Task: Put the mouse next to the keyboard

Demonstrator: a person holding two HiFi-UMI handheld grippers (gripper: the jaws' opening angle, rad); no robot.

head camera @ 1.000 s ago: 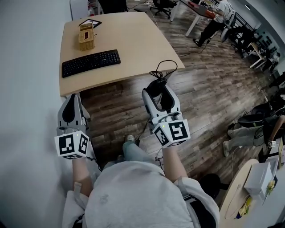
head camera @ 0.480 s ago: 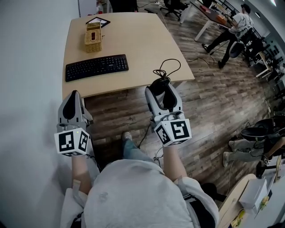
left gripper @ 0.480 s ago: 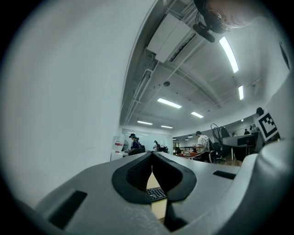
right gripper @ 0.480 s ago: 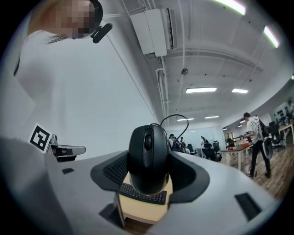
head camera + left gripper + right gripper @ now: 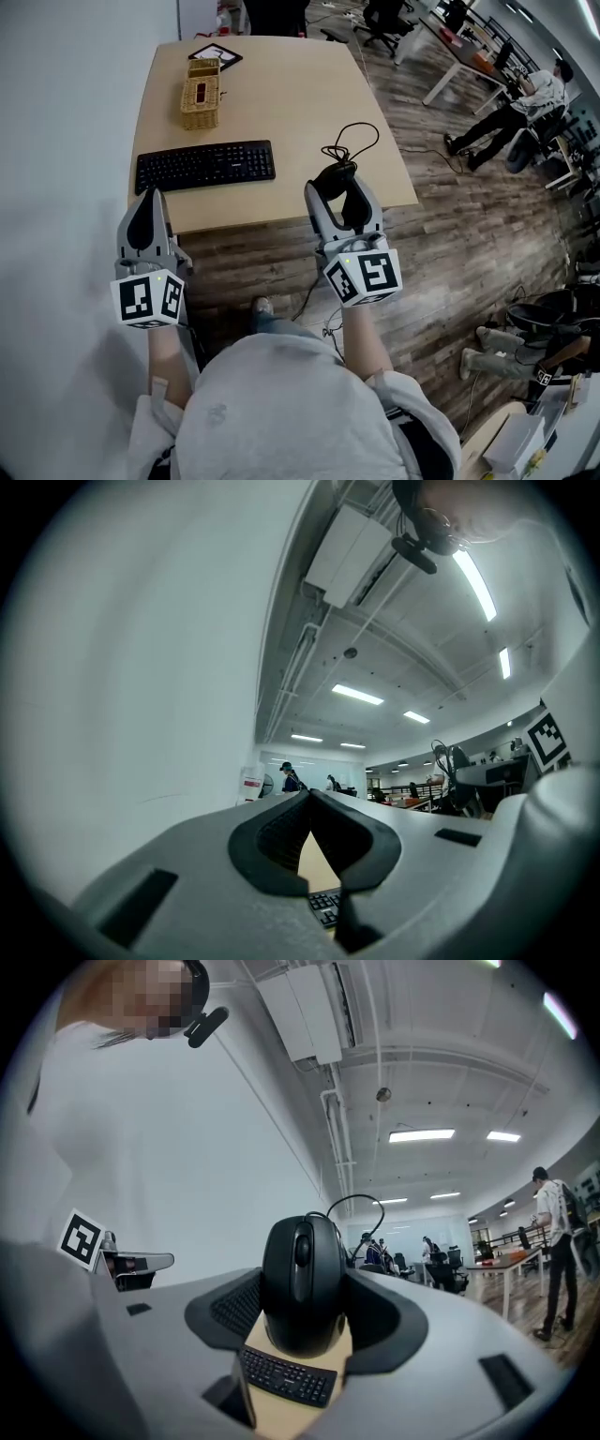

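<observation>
A black wired mouse point(image 5: 302, 1283) sits clamped between the jaws of my right gripper point(image 5: 336, 190), whose tips reach just over the table's near edge; its looped cable point(image 5: 352, 141) trails onto the tabletop. The black keyboard point(image 5: 204, 166) lies on the light wooden table point(image 5: 291, 103), to the left of the mouse and a little farther back. My left gripper point(image 5: 145, 217) hangs at the table's near left edge with its jaws closed together and nothing between them. The keyboard point(image 5: 286, 1377) also shows below the mouse in the right gripper view.
A wicker basket point(image 5: 200, 98) and a dark tablet point(image 5: 215, 54) stand at the table's far end. A white wall runs along the left. Wooden floor lies to the right, with other desks, chairs and a person point(image 5: 511, 108) beyond.
The table has drawn closer in the view over the second. The right gripper carries the mouse forward to the table's near edge. The left gripper has also advanced to the edge.
</observation>
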